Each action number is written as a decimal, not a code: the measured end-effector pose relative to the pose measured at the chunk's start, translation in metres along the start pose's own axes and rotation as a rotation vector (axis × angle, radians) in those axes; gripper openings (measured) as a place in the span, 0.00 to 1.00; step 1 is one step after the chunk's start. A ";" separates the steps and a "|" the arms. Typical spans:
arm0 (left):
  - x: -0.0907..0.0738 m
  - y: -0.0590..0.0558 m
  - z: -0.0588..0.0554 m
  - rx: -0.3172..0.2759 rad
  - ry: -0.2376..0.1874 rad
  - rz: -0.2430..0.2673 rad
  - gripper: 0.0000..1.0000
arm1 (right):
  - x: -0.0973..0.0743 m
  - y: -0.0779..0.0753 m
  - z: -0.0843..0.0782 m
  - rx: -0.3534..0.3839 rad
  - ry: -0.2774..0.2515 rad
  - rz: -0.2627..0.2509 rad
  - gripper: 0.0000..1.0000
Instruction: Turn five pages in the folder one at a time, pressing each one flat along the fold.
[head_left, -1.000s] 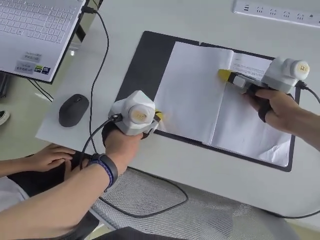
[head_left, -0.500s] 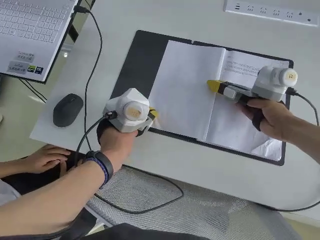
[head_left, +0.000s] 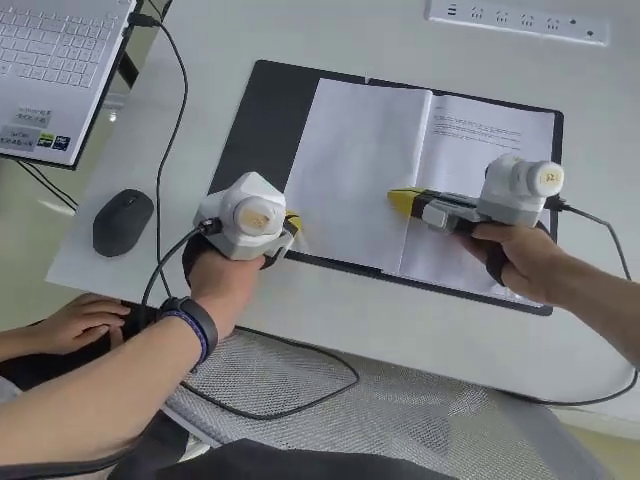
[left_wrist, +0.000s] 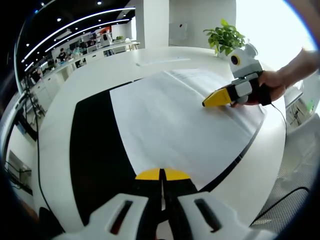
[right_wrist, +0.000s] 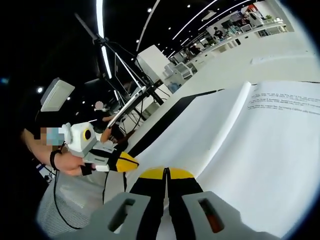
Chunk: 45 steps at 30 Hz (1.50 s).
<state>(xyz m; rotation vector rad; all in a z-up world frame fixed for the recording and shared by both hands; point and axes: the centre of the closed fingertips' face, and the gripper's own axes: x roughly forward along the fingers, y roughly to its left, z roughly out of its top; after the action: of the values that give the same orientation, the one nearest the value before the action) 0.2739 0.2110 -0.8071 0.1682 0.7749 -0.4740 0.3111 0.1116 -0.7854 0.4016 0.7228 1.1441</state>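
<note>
The head view shows the black folder (head_left: 262, 130) lying open on the white table (head_left: 400, 320), its smooth white pages (head_left: 355, 160) flat, while each gripper view shows closely that the yellow wedge-shaped jaws are pressed together, the left gripper (left_wrist: 161, 173) at the near page edge, the right gripper (right_wrist: 167, 172) just beside the fold (head_left: 425, 135).

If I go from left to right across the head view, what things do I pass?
Silver open laptop, black oval computer mouse, white yellow-tipped left tool, white yellow-tipped right tool.

white desk (head_left: 330, 325), mesh chair (head_left: 420, 415), ceiling strip lights (left_wrist: 75, 26), maybe open-plan office bg.
</note>
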 end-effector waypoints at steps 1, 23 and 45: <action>0.000 0.000 0.000 0.000 -0.001 0.000 0.00 | -0.001 0.002 -0.003 -0.005 0.006 0.003 0.00; 0.003 0.003 -0.002 0.000 -0.006 -0.004 0.00 | -0.014 0.049 -0.057 -0.051 0.084 0.046 0.00; 0.002 0.003 -0.003 -0.001 -0.007 -0.008 0.00 | -0.014 0.041 -0.062 0.038 0.073 0.017 0.00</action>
<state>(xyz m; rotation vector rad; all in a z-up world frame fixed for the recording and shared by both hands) 0.2749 0.2142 -0.8106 0.1620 0.7694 -0.4815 0.2368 0.1097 -0.7994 0.4000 0.8066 1.1673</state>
